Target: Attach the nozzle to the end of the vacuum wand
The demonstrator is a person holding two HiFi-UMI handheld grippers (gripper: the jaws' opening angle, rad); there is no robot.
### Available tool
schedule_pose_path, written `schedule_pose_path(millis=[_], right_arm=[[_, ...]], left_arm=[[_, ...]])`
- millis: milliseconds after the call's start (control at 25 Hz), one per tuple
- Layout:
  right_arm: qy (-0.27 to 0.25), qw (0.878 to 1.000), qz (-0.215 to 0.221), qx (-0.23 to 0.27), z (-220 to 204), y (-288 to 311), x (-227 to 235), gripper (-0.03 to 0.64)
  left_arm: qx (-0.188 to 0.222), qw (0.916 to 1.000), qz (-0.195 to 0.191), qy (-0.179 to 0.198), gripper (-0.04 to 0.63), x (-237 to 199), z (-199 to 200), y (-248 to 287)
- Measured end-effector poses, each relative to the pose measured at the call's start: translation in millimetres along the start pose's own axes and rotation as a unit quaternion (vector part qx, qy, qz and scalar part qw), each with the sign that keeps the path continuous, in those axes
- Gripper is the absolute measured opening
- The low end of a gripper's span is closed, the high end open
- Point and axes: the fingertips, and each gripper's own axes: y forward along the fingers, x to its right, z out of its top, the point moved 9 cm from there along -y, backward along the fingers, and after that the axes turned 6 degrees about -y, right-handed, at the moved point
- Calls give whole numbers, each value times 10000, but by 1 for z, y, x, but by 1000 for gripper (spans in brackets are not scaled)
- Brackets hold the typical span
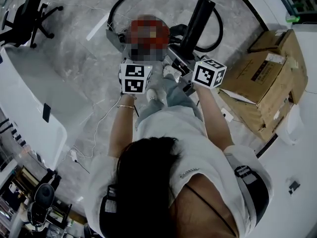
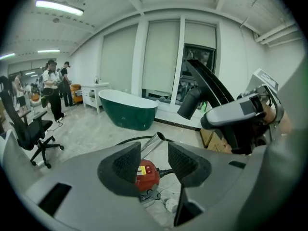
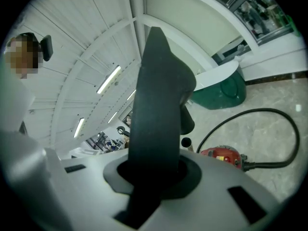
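1. The long, flat-sided black plastic nozzle point(image 3: 156, 105) is held up in the air, off to the right of the round red vacuum canister point(image 2: 147, 174). The right gripper point(image 3: 155, 171) has it, with both jaws clamped tight on its lower part.
2. The silver metal wand tube point(image 2: 153, 144) slants up just above the canister. Its open end is bare, and the nozzle is well apart from it.
3. The left gripper point(image 2: 154, 154) hovers on the near side of the canister with its jaws partly spread and nothing between the pads. The tube's end and the canister show through the gap, farther off.
4. The black hose point(image 3: 269, 124) curls in a loop on the pale marble floor point(image 1: 79, 48) beyond the canister, and brown cardboard boxes point(image 1: 262, 78) lie to its right.
5. Progress, as I judge it: the nozzle is picked up and that is all. The wand probably needs steadying with the free claw. Then the nozzle's socket has to be lined up with the tube's end and pushed on.
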Motion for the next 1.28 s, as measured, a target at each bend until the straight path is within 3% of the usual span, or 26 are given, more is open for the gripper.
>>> schedule_pose_path(millis=[680, 960, 1280], right_arm=[[354, 9972, 647, -122, -4, 16, 37, 78], [404, 9956, 818, -211, -1, 21, 43, 78], [661, 9928, 980, -181, -4, 28, 51, 78]], left_arm=[[-688, 9936, 247, 861, 201, -18, -28, 77], [-627, 9888, 188, 1343, 205, -22, -24, 102], [-741, 9735, -128, 2161, 210, -25, -30, 120]])
